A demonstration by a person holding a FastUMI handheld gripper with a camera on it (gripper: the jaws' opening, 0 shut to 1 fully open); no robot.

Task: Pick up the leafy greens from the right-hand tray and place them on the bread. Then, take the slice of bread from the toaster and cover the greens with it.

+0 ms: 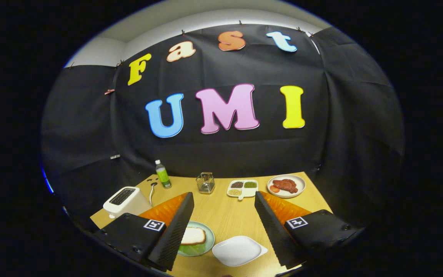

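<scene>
Your gripper (221, 227) hangs above the near part of the wooden table (225, 211); its fingers (175, 227) are spread wide apart and grip nothing. Between them lie two dishes; the green plate (209, 241) sits just beside the left finger, which covers part of it; a bread slice (193, 235) lies on that plate with the greens (190, 250) showing from under its near edge. The white tray (238, 251) lies right of the plate, close to it but apart, nearer the right finger; nothing lies on it.

The toaster (125, 200) stands at the table's left edge, beyond the left finger; you cannot tell whether its slot holds bread. Along the far edge, left to right: a green bottle (163, 175); a wire holder (205, 182); a divided dish (242, 188) with small portions; a round plate (286, 186) with meat (285, 185) on it. All four stand well beyond the fingers.
</scene>
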